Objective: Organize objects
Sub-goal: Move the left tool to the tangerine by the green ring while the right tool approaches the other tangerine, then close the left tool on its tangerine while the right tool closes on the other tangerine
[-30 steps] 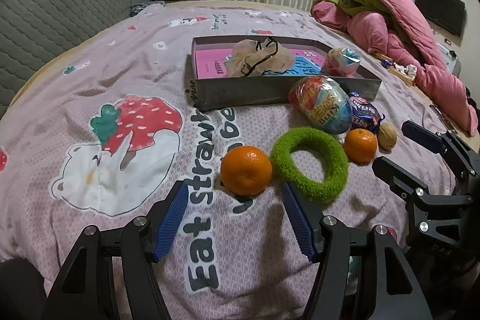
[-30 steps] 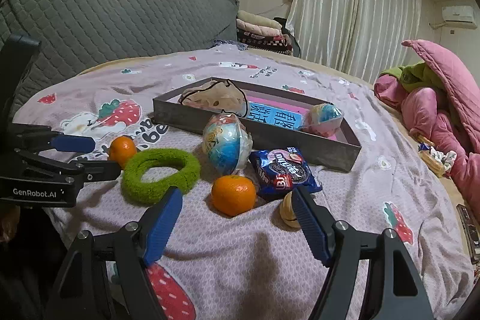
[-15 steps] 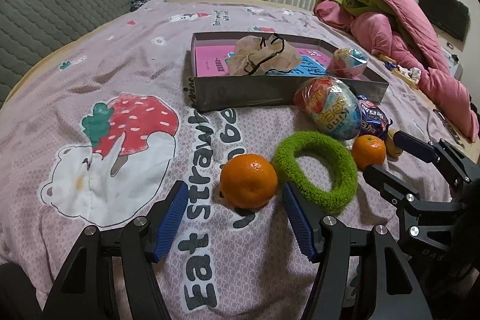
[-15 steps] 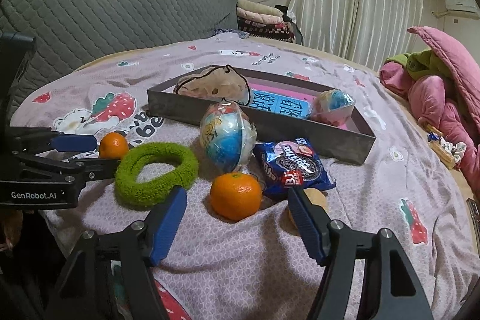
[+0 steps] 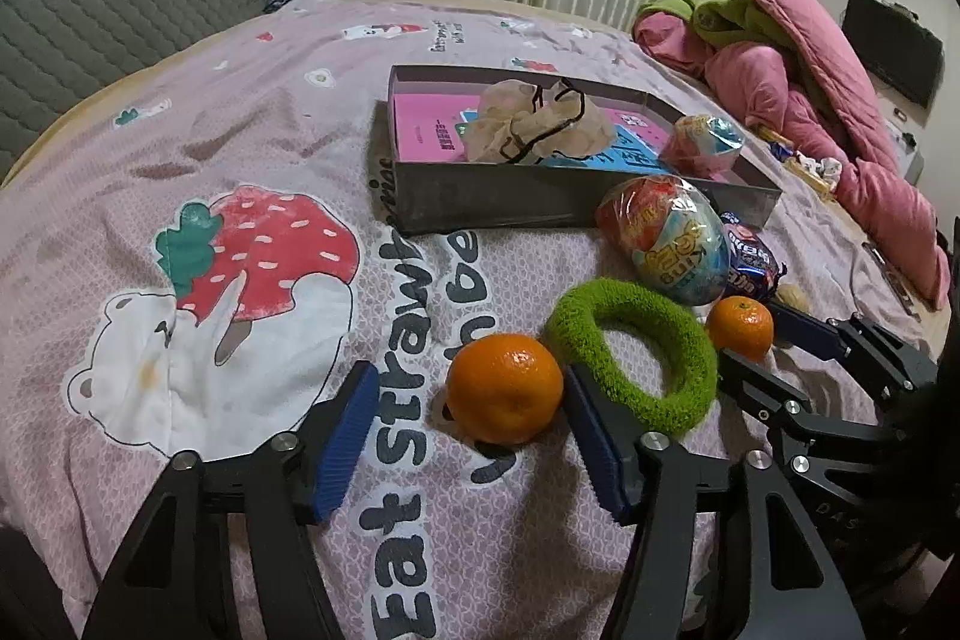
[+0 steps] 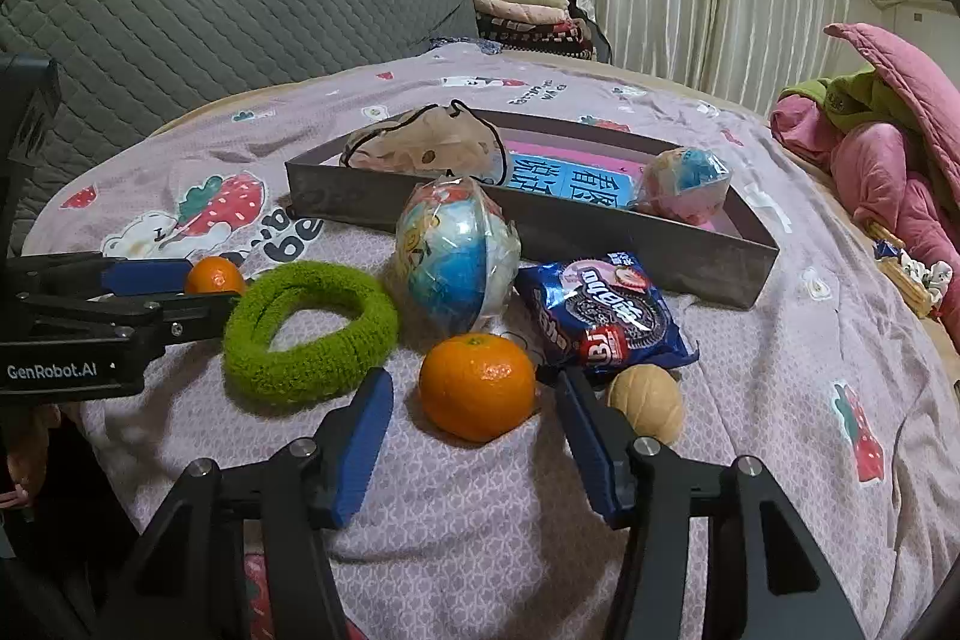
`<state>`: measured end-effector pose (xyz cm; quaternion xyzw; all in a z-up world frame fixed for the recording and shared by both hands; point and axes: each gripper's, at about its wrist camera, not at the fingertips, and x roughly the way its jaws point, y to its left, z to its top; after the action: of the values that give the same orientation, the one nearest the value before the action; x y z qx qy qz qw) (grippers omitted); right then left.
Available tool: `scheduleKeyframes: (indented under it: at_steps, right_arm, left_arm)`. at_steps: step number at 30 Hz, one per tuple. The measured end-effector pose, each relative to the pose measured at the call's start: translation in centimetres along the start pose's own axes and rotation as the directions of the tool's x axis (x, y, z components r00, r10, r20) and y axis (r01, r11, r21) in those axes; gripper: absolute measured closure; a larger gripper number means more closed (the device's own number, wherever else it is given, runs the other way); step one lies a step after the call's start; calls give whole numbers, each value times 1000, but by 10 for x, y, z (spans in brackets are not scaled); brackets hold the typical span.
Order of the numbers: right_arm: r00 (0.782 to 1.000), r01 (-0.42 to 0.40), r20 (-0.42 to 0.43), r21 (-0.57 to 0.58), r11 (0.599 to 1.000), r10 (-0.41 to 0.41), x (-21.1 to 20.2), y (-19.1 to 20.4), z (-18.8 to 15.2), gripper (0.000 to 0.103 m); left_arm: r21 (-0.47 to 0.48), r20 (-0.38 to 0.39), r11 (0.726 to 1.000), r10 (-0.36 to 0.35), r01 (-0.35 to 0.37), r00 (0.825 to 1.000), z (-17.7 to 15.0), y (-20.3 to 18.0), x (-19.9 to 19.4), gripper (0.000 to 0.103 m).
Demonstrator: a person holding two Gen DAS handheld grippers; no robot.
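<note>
Two oranges lie on the pink bedsheet. The nearer left orange [image 5: 504, 388] sits between the pads of my left gripper [image 5: 465, 400]; the jaws are closing, the right pad almost touches it and the left pad stands apart. The other orange [image 6: 477, 388] sits between the pads of my right gripper [image 6: 474, 397], which is also closing with a small gap on each side. Between the oranges lies a green fuzzy ring [image 5: 630, 346]. Behind it are a wrapped toy egg [image 6: 459, 256], a blue cookie packet [image 6: 600, 316] and a tan ball [image 6: 648, 403].
A grey open box [image 5: 480, 205] stands behind the items and holds a beige pouch [image 5: 534, 124], a smaller wrapped ball [image 5: 705, 145] and pink and blue booklets. A pink quilt heap [image 5: 840, 100] lies at the right, and a grey padded headboard [image 6: 210, 28] at the left.
Both pairs of jaws have narrowed around their oranges, the right pair more. The right gripper has come forward and slightly lower towards its orange. The oranges have not moved.
</note>
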<state>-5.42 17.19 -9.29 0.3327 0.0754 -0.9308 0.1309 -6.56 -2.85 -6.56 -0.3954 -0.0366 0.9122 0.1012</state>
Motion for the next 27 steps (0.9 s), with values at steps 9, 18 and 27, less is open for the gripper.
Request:
scheduleKeyframes:
  at_steps: [9, 18, 27]
  right_arm:
    - [1000, -18, -16, 4, 1000, 18, 6, 1, 1, 53]
    - [1000, -20, -19, 4, 1000, 20, 7, 0, 2, 53]
    - [1000, -17, -26, 3, 1000, 17, 9, -1, 2, 62]
  left_arm:
    - [15, -10, 1000, -9, 9, 1000, 1, -3, 4, 52]
    - [22, -17, 1000, -5, 5, 1000, 0, -7, 8, 54]
    - [30, -14, 1000, 0, 0, 1000, 0, -9, 12, 54]
